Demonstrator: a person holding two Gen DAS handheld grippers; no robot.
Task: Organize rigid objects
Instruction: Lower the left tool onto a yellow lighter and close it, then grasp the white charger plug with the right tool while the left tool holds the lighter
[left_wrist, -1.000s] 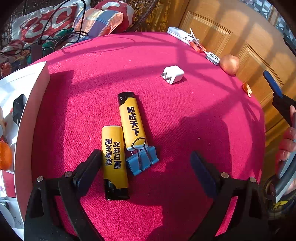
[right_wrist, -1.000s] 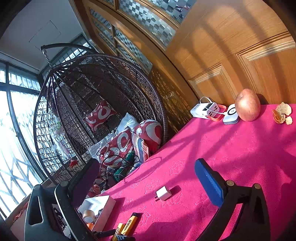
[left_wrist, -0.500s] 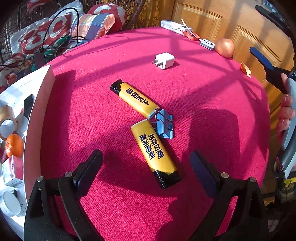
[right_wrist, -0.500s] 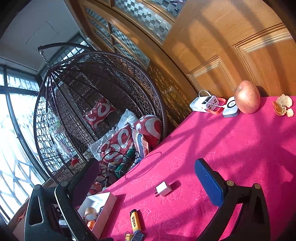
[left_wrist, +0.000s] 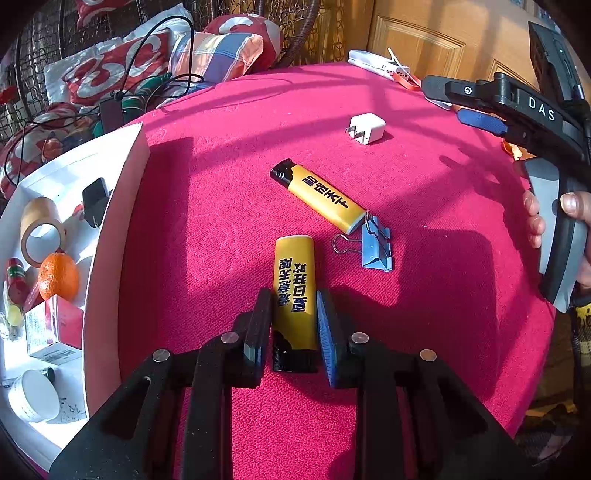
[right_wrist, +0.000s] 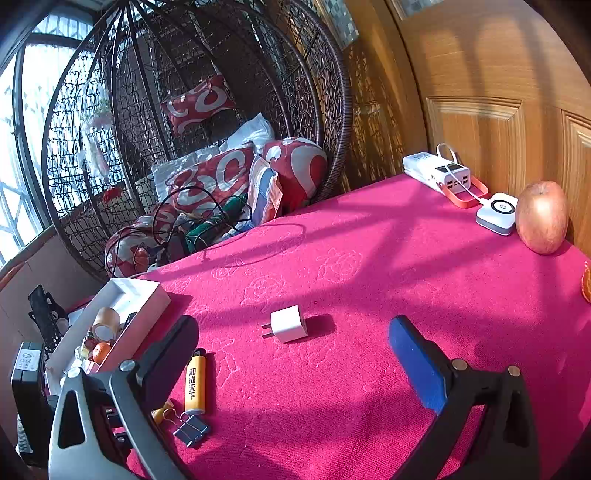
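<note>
My left gripper is shut on the near yellow lighter, which lies on the pink tablecloth. A second yellow lighter lies beyond it, its end by a blue binder clip. A white plug adapter sits farther back. My right gripper is open and empty, held above the cloth with the white plug adapter ahead between its fingers. The second lighter and the binder clip show at its lower left.
A white box at the left table edge holds a tape roll, an orange and small items. An apple, a white power bank and a small white device stand at the far edge by the wooden door.
My left gripper moved forward and shut on the near lighter. The right gripper swung down towards the table, nearer the plug adapter.
</note>
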